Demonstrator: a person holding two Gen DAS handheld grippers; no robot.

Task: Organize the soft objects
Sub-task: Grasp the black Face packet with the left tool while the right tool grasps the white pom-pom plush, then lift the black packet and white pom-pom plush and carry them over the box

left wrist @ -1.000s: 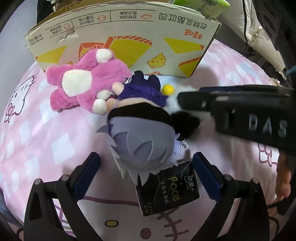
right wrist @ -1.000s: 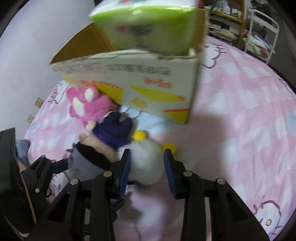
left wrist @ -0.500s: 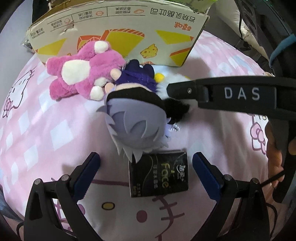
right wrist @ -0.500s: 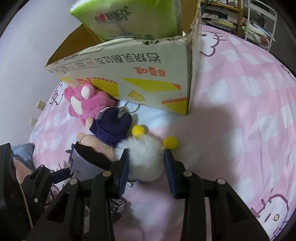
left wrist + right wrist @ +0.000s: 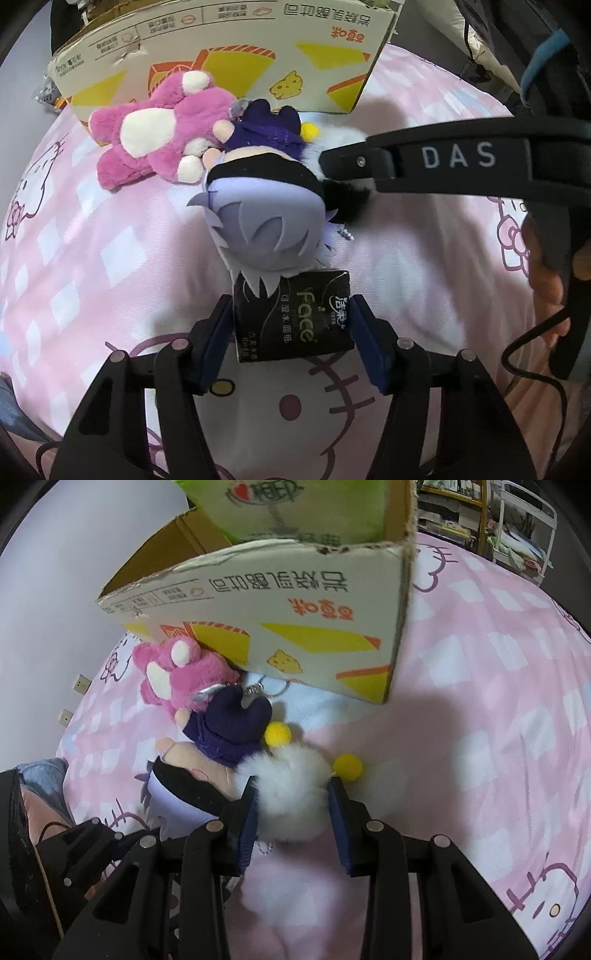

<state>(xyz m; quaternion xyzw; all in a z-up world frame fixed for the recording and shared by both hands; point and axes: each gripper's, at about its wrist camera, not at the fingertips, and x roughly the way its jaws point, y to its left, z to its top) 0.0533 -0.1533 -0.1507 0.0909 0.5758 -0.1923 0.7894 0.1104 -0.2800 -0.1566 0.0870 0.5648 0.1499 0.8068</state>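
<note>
My left gripper [image 5: 293,325] is shut on a black tissue pack [image 5: 291,315] lying on the pink bedspread. Just beyond it lies a lilac-haired doll [image 5: 266,221] in a purple outfit, and a pink plush bear [image 5: 159,142] rests against the cardboard box [image 5: 229,48]. My right gripper [image 5: 291,812] is shut on a white fluffy plush [image 5: 291,786] with yellow pompoms [image 5: 279,734], beside the doll [image 5: 192,775]. The bear [image 5: 177,679] and the box [image 5: 295,627] also show in the right wrist view. A green tissue pack [image 5: 295,506] sits in the box.
The bed is covered by a pink Hello Kitty sheet [image 5: 92,266]. The right gripper's black body [image 5: 461,162] crosses the left wrist view at right. Shelves and a white rack [image 5: 517,524] stand beyond the bed. A wall [image 5: 55,590] lies to the left.
My left gripper has moved forward and closed on the black tissue pack. My right gripper has stayed shut on the white plush, a little nearer the box.
</note>
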